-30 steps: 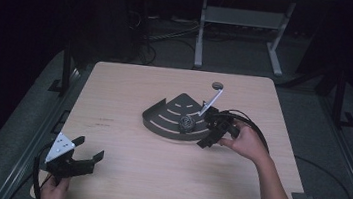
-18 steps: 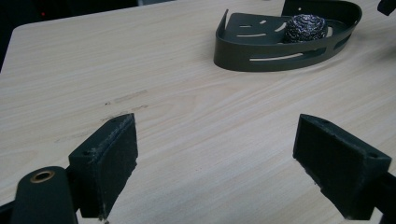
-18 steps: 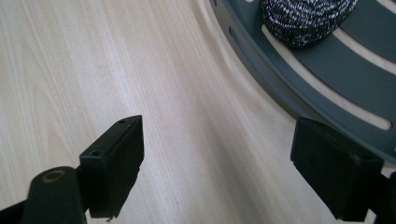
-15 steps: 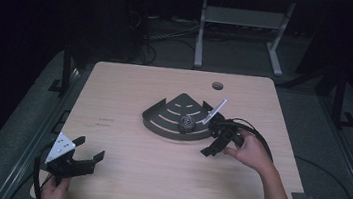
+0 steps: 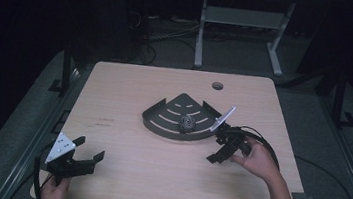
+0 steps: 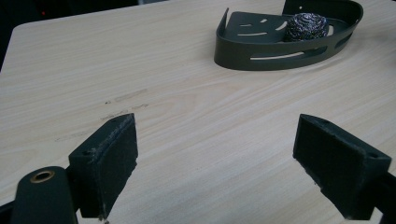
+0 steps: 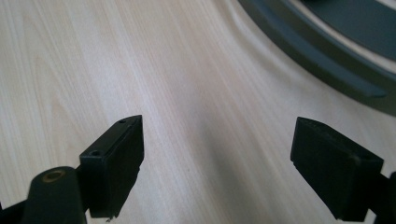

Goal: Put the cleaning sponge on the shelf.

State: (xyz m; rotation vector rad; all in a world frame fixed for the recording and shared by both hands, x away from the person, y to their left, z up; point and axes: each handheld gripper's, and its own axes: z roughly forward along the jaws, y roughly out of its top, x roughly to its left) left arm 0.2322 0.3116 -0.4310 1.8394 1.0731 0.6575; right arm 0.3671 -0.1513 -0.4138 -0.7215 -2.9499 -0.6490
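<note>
Here, a fan-shaped dark metal tray (image 5: 167,121) lies flat a little right of the middle of the light wooden table (image 5: 131,84). Its straight sides meet in a corner that points away from the person, toward the round hole (image 5: 217,85) in the far part of the tabletop, while its curved, slotted wall faces the near edge; its widest stretch runs left to right across the table. A steel-wool scouring ball (image 5: 187,123) sits inside it, close to the curved wall and somewhat right of its middle. In the left gripper view the tray (image 6: 261,46) appears at the upper right with the ball (image 6: 306,26) resting on its floor, short of the far wall.

Just beside the tray's right end, the right gripper (image 5: 218,152) hangs low over bare wood, held by the person's right hand (image 5: 258,161), with its jaws spread wide and aimed toward the near left. The right gripper view shows both pads (image 7: 114,158) apart with nothing between them, and the tray's curved wall (image 7: 317,60) crossing the upper right corner.

Well apart, near the front left corner of the table, the left gripper (image 5: 88,154) is held by the left hand (image 5: 56,191). Its jaws are likewise released and empty, pointing across the table toward the tray.
</note>
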